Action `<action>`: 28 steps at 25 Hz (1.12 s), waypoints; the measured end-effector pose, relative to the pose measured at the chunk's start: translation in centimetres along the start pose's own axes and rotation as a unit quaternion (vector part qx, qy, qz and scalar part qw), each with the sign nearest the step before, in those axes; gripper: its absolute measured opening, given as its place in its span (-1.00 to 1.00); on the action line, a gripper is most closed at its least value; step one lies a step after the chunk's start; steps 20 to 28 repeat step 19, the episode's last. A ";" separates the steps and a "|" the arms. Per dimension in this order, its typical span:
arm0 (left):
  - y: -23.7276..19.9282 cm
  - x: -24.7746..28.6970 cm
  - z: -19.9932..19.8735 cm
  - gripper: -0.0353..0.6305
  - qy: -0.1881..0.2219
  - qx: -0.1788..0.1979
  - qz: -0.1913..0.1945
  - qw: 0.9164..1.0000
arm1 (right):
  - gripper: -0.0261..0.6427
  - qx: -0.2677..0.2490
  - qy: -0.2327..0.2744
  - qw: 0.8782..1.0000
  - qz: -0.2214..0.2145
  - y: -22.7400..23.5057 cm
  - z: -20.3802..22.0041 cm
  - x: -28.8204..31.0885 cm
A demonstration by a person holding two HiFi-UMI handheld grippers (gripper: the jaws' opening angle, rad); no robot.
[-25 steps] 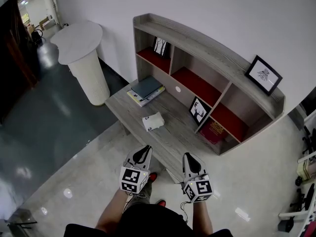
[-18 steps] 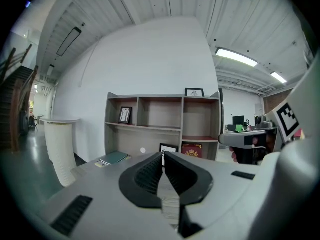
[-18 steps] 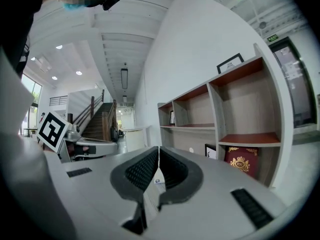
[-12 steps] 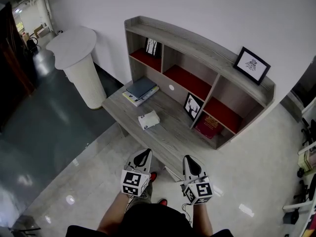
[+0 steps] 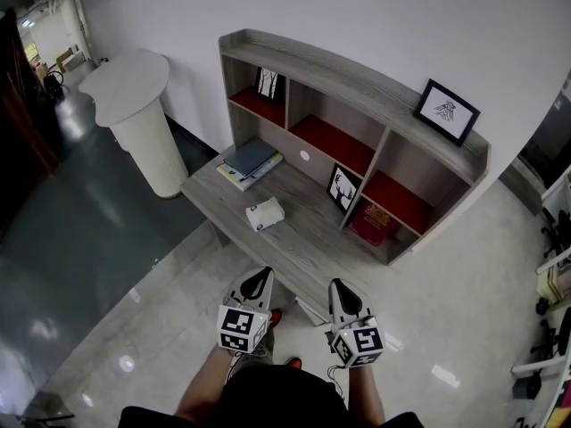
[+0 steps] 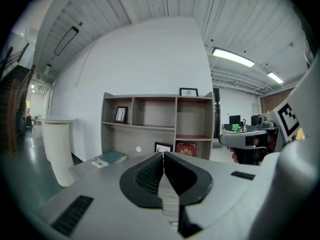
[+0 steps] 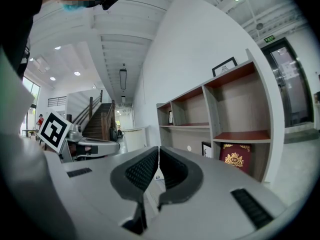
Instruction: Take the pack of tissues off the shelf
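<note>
The pack of tissues (image 5: 265, 214), a small white packet, lies on the grey wooden desk top (image 5: 308, 243) of the shelf unit, in front of the red-backed compartments. My left gripper (image 5: 260, 277) and right gripper (image 5: 339, 285) are held side by side over the floor, short of the desk's near edge and apart from the pack. In the left gripper view the jaws of the left gripper (image 6: 163, 154) are shut with nothing between them. The right gripper (image 7: 158, 149) also has its jaws together and empty. Both point at the shelf unit.
A stack of books (image 5: 249, 161) lies at the desk's left end. A framed deer picture (image 5: 340, 188) and a red book (image 5: 373, 224) stand at the lower compartments. Another frame (image 5: 446, 111) rests on the shelf top. A white round pedestal table (image 5: 134, 105) stands to the left.
The shelf unit and the tissue pack have slid a little left in the head view. Both grippers keep the same spot in the frame, still shut and empty.
</note>
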State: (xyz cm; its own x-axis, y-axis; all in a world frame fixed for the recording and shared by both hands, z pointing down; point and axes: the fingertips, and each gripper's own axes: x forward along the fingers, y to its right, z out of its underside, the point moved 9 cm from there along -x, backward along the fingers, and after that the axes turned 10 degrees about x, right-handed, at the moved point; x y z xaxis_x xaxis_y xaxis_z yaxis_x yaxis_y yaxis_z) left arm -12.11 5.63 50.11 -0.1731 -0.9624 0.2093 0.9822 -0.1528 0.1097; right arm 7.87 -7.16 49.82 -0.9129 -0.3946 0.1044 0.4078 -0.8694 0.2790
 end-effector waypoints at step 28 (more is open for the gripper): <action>0.6 0.4 0.0 -0.86 -0.003 0.004 0.004 1.000 | -0.83 -0.001 0.004 1.000 0.002 0.4 -0.3 -0.4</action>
